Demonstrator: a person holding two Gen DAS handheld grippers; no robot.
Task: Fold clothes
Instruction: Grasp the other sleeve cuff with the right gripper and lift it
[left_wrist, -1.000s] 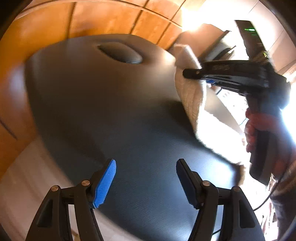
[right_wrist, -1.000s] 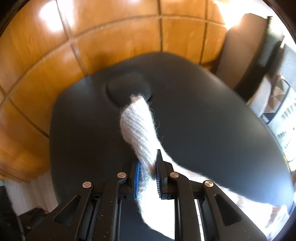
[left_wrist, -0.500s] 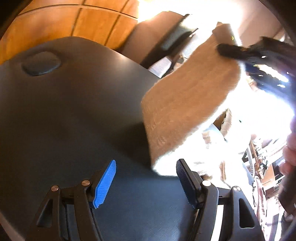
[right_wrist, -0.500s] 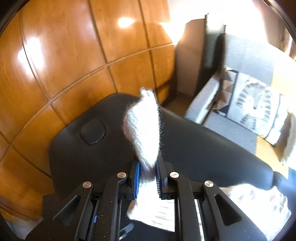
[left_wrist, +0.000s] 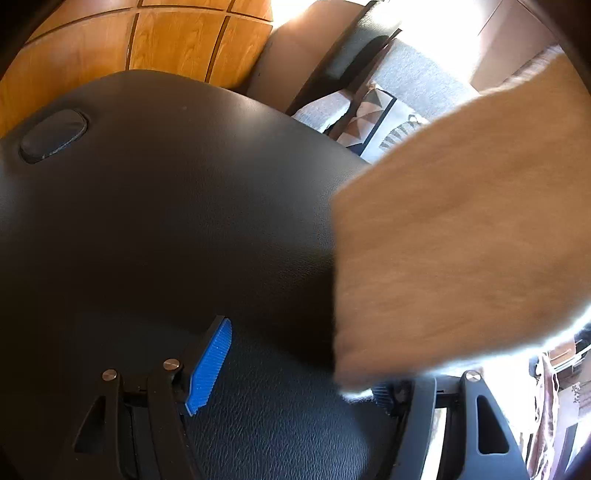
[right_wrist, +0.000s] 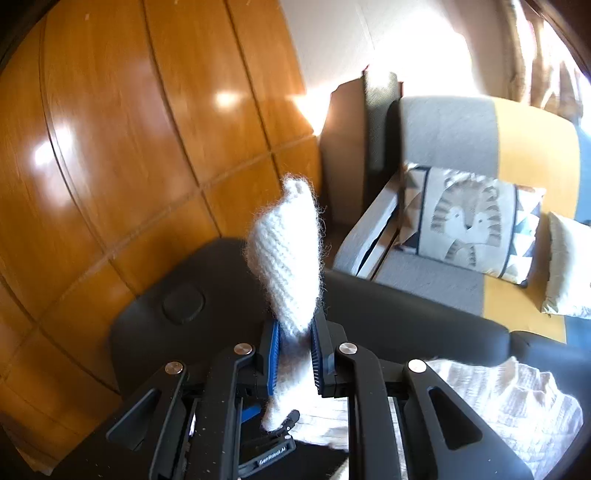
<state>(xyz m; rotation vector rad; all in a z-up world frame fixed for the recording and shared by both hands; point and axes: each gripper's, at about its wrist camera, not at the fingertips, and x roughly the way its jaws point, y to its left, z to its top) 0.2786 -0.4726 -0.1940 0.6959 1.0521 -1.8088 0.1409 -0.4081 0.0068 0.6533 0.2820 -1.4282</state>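
Early stage, no fold made yet: R gripper (right_wrist: 294, 360) pinches fuzzy cream knit garment (right_wrist: 286, 258) aloft over black padded table (left_wrist: 166, 221); L gripper (left_wrist: 295, 373) spread, holding nothing.

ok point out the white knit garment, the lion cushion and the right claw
white knit garment (right_wrist: 286, 254), right wrist view, on the fuzzy end sticking up
lion cushion (right_wrist: 469, 221), right wrist view, on the lion print
right claw (right_wrist: 295, 349), right wrist view, midway between fingertips
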